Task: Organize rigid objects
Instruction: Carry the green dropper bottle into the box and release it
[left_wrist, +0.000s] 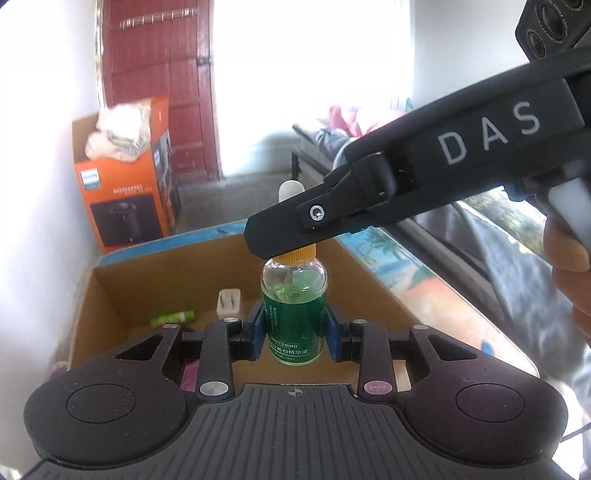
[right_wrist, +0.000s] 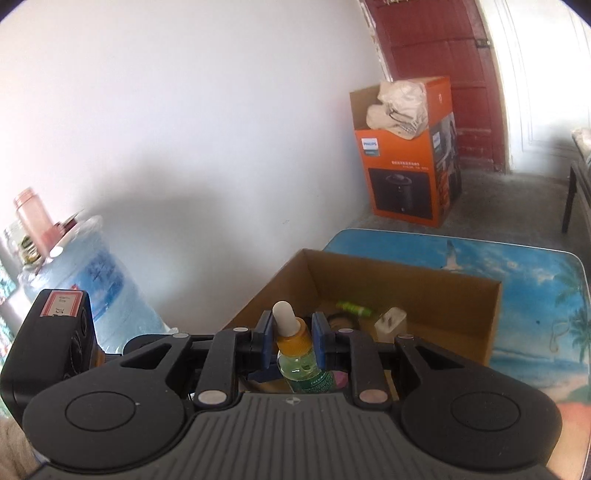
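1. The left gripper (left_wrist: 295, 326) clamps the body of a small clear glass dropper bottle of green liquid (left_wrist: 293, 314), held upright above the box.
2. The right gripper (right_wrist: 293, 338) pinches its orange cap (right_wrist: 293, 338).
3. Beyond, an open brown cardboard box (right_wrist: 406, 280) on the table holds a white plug adapter (left_wrist: 229, 302) and a green tube (left_wrist: 173, 317).

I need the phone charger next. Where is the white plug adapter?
The white plug adapter stands inside the open cardboard box, right of the small green tube.

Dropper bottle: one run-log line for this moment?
dropper bottle upright over cardboard box | left gripper shut on body | right gripper shut on orange cap
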